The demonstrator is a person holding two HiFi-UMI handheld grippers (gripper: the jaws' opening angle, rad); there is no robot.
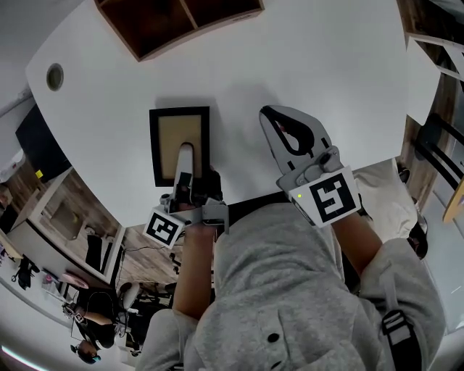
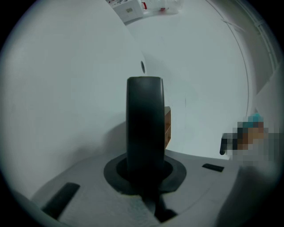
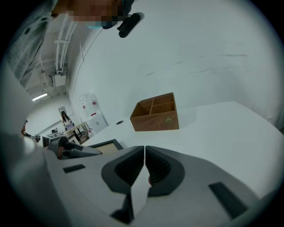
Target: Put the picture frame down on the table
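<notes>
Item: picture frame [image 1: 168, 141]; black border, tan centre; face up and parallel to the white counter [image 1: 326, 65], toward its near edge; whether it rests on the surface or sits just above it cannot be told; a shadow falls along its far side.

Left gripper [image 1: 185, 156]: fingers [image 2: 176, 170] closed on the frame's near edge; one pale finger lies across the tan face in the head view; in the left gripper view the frame stands edge-on as a dark column between the pads; marker cube [image 1: 165, 227] toward the person.

Right gripper [image 1: 272, 117]: just to the right of the frame, apart from it, over the counter; fingers [image 3: 128, 170] brought together with only a thin slit between them, nothing held; marker cube [image 1: 333, 197] at its rear.

Wooden box [image 1: 181, 22]: brown, divided into compartments, at the far side of the counter, well apart from the frame.

Round hole [image 1: 54, 76]: set in the counter at far left.
</notes>
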